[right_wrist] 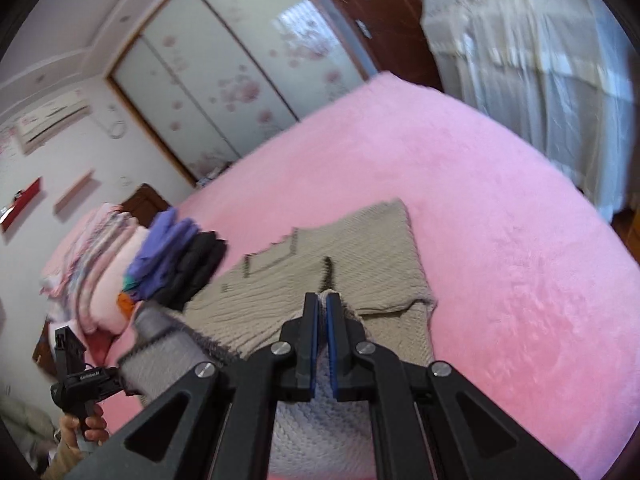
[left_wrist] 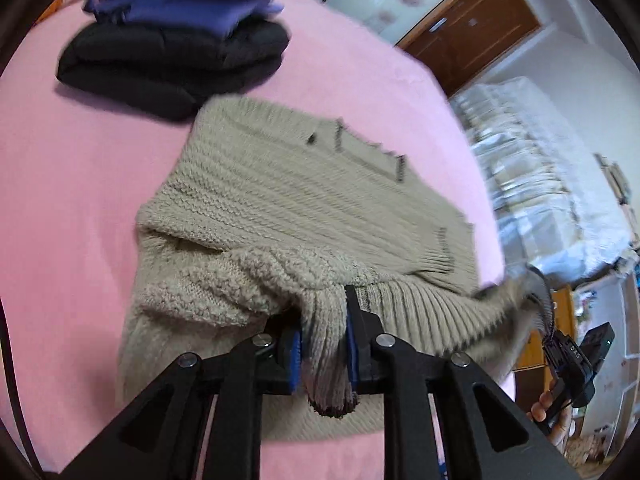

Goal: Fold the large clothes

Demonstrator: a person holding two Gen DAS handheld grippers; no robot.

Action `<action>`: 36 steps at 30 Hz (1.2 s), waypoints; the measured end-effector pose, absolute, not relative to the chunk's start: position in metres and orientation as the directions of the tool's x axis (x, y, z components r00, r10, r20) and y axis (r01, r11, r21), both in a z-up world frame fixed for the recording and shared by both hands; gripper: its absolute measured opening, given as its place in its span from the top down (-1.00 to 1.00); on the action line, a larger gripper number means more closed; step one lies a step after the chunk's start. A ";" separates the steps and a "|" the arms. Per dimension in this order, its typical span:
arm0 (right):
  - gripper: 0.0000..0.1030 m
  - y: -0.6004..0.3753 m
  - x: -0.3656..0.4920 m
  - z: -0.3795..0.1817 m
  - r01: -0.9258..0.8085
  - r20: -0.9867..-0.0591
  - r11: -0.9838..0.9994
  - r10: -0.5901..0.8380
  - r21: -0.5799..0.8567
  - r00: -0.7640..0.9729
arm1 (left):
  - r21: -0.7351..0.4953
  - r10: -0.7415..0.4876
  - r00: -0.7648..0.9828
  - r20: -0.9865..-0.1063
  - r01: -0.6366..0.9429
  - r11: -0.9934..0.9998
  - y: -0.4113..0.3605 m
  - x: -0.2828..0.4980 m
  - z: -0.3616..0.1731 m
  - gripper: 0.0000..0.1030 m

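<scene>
Both tools clamped on beige knit sweater (left_wrist: 280,200), left tool (left_wrist: 324,344), right tool (right_wrist: 322,320), no readable labels

right tongs (right_wrist: 322,300) – pinching beige sweater (right_wrist: 320,264) hem | pink bed (right_wrist: 500,220) | folded stack (right_wrist: 176,264) – left

I see a bed under a pink cover (right_wrist: 500,208), with a sliding wardrobe (right_wrist: 224,80) of frosted, blossom-printed panels behind it. A dark wooden door (left_wrist: 476,28) stands beside that, pale curtains (right_wrist: 532,60) further along. An air conditioner (right_wrist: 52,118) hangs on the white wall.
</scene>
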State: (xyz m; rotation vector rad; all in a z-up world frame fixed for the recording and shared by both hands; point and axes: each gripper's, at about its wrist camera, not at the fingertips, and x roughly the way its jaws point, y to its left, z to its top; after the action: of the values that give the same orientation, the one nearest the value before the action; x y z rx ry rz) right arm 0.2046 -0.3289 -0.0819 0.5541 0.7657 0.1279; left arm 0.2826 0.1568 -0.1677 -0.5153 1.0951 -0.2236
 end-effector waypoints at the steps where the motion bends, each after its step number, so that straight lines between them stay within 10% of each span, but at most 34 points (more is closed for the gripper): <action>1: 0.92 -0.329 0.215 -0.093 0.109 -0.643 0.850 0.300 0.516 0.704 | -0.499 -0.418 0.431 -0.800 -0.092 0.861 0.156 0.293 -0.179 0.65; 6: 0.88 -0.333 0.248 -0.138 0.203 -0.715 0.828 0.296 0.523 0.634 | -0.491 -0.412 0.381 -0.828 -0.134 0.861 0.150 0.324 -0.216 0.49; 11: 0.18 -0.338 0.257 -0.147 0.171 -0.717 0.839 0.314 0.516 0.622 | -0.553 -0.480 0.405 -0.779 -0.081 0.829 0.151 0.327 -0.212 0.28; 25: 0.17 -0.291 0.292 -0.159 -0.101 -0.812 0.984 0.179 0.148 0.555 | -0.734 -0.639 0.442 -0.630 -0.071 0.675 0.176 0.323 -0.202 0.13; 36: 0.17 -0.261 0.309 -0.165 -0.247 -0.852 0.968 0.102 -0.033 0.513 | -0.577 -0.474 0.589 -0.654 0.017 0.817 0.193 0.317 -0.147 -0.35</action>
State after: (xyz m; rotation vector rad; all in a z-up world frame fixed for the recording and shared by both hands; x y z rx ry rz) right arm 0.3091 -0.2613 -0.1652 -0.1574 1.0111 0.2113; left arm 0.3169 0.1926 -0.1470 -0.5609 0.9047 -0.3038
